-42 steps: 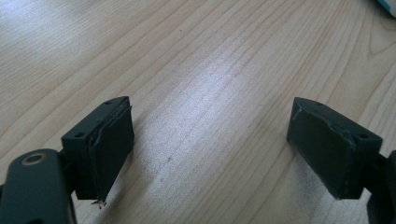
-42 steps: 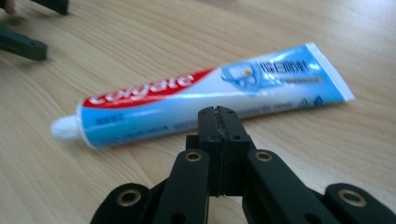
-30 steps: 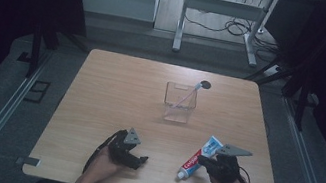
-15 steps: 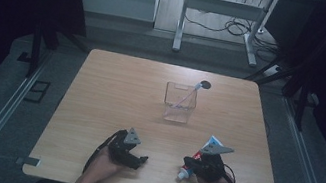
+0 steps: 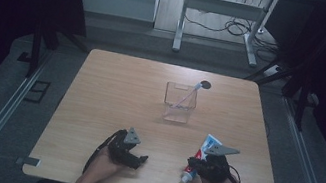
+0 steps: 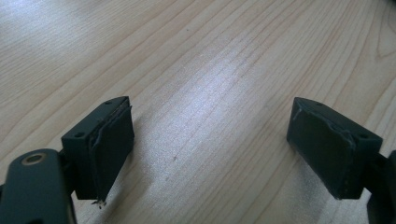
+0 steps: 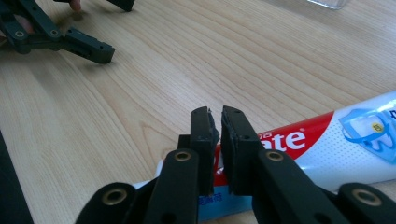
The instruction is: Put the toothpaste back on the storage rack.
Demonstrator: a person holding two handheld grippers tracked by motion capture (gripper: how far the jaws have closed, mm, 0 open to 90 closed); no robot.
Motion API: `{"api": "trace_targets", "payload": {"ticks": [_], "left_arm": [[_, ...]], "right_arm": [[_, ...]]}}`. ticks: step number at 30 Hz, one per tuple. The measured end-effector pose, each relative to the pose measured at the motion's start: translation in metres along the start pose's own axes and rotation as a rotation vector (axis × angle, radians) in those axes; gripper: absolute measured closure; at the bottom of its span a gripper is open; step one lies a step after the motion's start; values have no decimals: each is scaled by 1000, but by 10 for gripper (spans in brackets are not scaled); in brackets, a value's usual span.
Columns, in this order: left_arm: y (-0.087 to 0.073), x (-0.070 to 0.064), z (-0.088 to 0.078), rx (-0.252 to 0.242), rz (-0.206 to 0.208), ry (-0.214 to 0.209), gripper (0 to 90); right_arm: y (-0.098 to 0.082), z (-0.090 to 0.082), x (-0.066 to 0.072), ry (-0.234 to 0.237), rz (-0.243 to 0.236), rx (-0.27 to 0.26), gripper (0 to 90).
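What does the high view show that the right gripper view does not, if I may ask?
High view: the toothbrush leaning in the clear container, seen from above. Right gripper view: the right gripper close up, its jaws just been opening, with a narrow empty gap between them, and the red lettering on the toothpaste tube. Both: that tube, the left gripper and the wooden table.

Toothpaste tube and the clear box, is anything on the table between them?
Nothing visible. Bare wood lies between the toothpaste tube by the right gripper and the clear box, which already holds a toothbrush.
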State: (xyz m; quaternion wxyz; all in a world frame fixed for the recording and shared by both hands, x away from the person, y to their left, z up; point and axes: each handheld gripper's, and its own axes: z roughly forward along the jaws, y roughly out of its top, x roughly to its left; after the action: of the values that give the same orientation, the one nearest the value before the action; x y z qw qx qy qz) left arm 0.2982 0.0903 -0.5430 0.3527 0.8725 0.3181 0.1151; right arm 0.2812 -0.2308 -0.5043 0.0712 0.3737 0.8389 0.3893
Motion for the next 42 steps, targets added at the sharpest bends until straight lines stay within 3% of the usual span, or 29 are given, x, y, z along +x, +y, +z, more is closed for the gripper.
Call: {"api": "trace_targets", "payload": {"ticks": [10, 20, 36, 42], "left_arm": [[0, 0, 0, -1, -1, 1, 149], [0, 0, 0, 0, -1, 1, 149], [0, 0, 0, 0, -1, 1, 149], [0, 0, 0, 0, -1, 1, 149]], "right_arm": [[-2, 11, 16, 50, -29, 26, 848], [-13, 0, 18, 49, -34, 41, 861], [-32, -26, -4, -13, 11, 59, 852], [-37, -36, -16, -56, 36, 59, 831]]}}
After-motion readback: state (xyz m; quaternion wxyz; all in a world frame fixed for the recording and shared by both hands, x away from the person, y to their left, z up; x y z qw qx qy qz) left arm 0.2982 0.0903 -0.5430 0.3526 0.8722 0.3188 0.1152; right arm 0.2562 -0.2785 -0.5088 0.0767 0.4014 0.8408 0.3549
